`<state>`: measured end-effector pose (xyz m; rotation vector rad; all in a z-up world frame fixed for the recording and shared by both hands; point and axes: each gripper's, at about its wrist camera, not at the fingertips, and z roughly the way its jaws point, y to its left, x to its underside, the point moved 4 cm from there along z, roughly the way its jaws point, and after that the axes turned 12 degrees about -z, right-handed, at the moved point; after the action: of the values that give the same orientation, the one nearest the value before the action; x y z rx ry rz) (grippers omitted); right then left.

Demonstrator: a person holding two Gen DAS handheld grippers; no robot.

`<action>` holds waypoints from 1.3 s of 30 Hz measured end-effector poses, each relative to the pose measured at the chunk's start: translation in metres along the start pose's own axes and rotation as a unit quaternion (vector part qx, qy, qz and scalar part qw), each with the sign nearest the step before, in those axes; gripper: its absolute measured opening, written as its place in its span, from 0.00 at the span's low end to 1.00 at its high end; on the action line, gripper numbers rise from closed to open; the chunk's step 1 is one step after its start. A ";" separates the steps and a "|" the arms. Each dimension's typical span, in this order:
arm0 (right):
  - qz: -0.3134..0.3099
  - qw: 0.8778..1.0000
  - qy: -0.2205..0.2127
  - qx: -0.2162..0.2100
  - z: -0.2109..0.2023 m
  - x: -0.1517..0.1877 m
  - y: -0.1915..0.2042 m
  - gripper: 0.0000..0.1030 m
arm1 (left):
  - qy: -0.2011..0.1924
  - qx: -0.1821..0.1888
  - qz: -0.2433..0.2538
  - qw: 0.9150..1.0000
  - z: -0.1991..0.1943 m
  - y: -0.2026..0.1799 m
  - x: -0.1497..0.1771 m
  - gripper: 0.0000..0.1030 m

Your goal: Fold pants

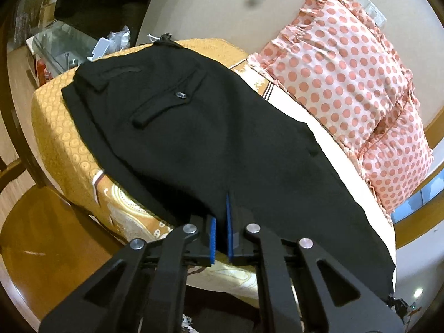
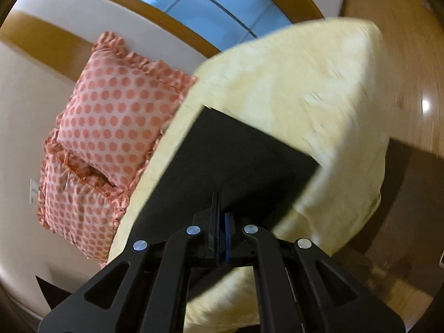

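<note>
Holding black pants (image 1: 211, 138) by the fabric with both tongs: the left gripper (image 1: 221, 213) has its blue pads nearly together, and dark cloth appears pinched between them near the garment's near edge. The right gripper (image 2: 220, 208) is likewise closed down to a slit, with black cloth running up to and between its tips. The pants lie spread on a bed (image 1: 55, 127) covered in a patterned yellow sheet, waistband and buttoned back pocket (image 1: 166, 105) at the far end in the left view, beside two dotted pink pillows (image 1: 347, 83). In the right view the leg end (image 2: 244, 149) rests flat, reaching toward the mattress edge. Judgement: a fold is in hand, both grips set on one long side. Next move likely calls for carrying that edge across evenly, keeping both hands level so the cloth does not twist or drag off the edge.
</note>
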<state>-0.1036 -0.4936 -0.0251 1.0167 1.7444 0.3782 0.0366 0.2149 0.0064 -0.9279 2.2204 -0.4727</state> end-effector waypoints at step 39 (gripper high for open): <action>-0.078 0.995 -0.052 0.022 0.002 0.013 0.019 0.15 | -0.044 0.069 0.180 0.980 0.018 -0.071 0.080 0.92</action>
<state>-0.0941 -0.4728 -0.0209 0.9092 1.7305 0.1848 0.0414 0.1070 -0.0031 -0.4505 2.1794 -0.3999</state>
